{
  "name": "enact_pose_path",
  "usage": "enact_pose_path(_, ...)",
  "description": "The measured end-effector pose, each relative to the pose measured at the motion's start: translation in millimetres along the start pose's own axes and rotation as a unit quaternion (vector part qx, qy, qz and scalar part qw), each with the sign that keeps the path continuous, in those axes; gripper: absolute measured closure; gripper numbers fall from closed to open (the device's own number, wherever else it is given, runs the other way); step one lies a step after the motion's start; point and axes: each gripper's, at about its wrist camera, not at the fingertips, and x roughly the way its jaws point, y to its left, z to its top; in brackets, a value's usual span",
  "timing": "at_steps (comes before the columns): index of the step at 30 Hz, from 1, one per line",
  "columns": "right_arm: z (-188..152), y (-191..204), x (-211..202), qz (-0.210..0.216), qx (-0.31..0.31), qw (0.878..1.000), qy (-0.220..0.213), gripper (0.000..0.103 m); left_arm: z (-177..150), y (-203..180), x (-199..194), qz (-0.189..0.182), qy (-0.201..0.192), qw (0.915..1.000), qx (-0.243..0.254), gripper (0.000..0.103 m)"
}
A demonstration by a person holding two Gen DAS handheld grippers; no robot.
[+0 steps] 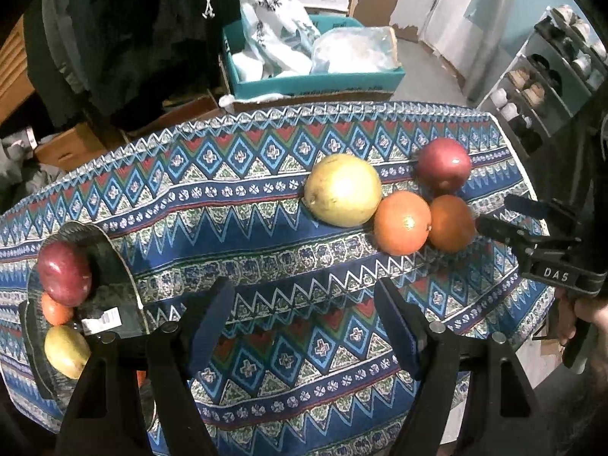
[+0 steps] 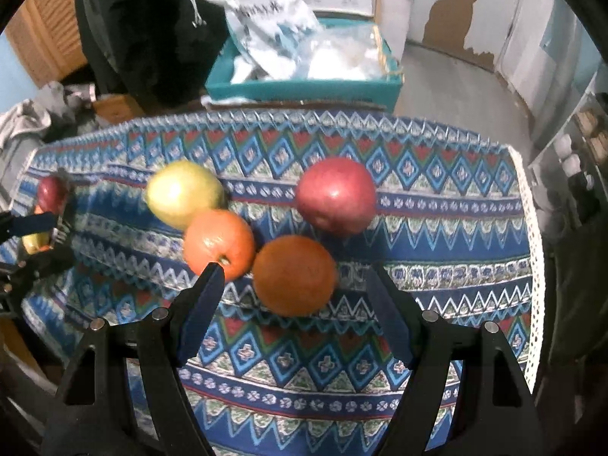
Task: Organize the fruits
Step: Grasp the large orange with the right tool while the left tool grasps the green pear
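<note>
- I'm looking down both wrist cams at a table under a patterned blue cloth [image 1: 266, 228]; fruit is sitting in two groups on it
- loose group, right half in the left wrist view: yellow apple [image 1: 342, 189], lighter orange [image 1: 402, 222], darker orange [image 1: 451, 222], red apple [image 1: 444, 165]; yellow apple is touching the lighter orange; the two oranges are sitting side by side, touching; red apple is lying just behind the darker orange
- I'm holding the left gripper [image 1: 304, 326] over bare cloth; jaws are standing apart with nothing between them; it's sitting well apart from the loose group
- a dark dish [image 1: 114, 258] is sitting at the left edge of the left wrist view, beside the left jaw; it's holding a second red apple [image 1: 64, 273], a small orange fruit [image 1: 56, 312] and a second yellow apple [image 1: 66, 350], bunched together; a white label [image 1: 102, 322] is showing in the dish
- I'm holding the right gripper [image 2: 294, 292] pointing down at the darker orange; jaws are standing apart, clamping nothing; the orange is showing between the tips and a little beyond them, and I can't tell any contact; left fingertip is overlapping the lighter orange in the picture
- right wrist view is blurring slightly
- behind the table: a teal box [image 1: 315, 79] with white bags in it, dark clothing hanging at the left, a shoe rack [image 1: 539, 87] at the right
</note>
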Motion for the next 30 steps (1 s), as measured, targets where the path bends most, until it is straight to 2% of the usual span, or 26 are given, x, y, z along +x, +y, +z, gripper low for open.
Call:
enact_pose_path(4, -4, -5, 20, 0.001, 0.002, 1.0, 0.022, 0.026, 2, 0, 12, -0.001, 0.008, 1.0, -0.001, 0.026)
enact_pose_path(12, -7, -14, 54, 0.034, 0.025, 0.998, 0.043, 0.026, 6, 2, 33, 0.004, 0.02, 0.9998, -0.006, 0.026)
enact_pose_path(20, -8, -7, 79, 0.034, 0.016, 0.997, 0.064, 0.026, 13, 6, 42, -0.006, 0.023, 0.9994, -0.023, 0.025)
enact_pose_path(22, -9, -7, 83, 0.039, 0.016, 0.997, 0.064, 0.032, 18, 6, 42, -0.013, 0.021, 0.9993, -0.029, 0.023)
enact_pose_path(30, -11, -8, 76, 0.017, 0.019, 0.999, 0.046, 0.034, 38, -4, 47, -0.041, 0.007, 0.9981, -0.046, 0.02)
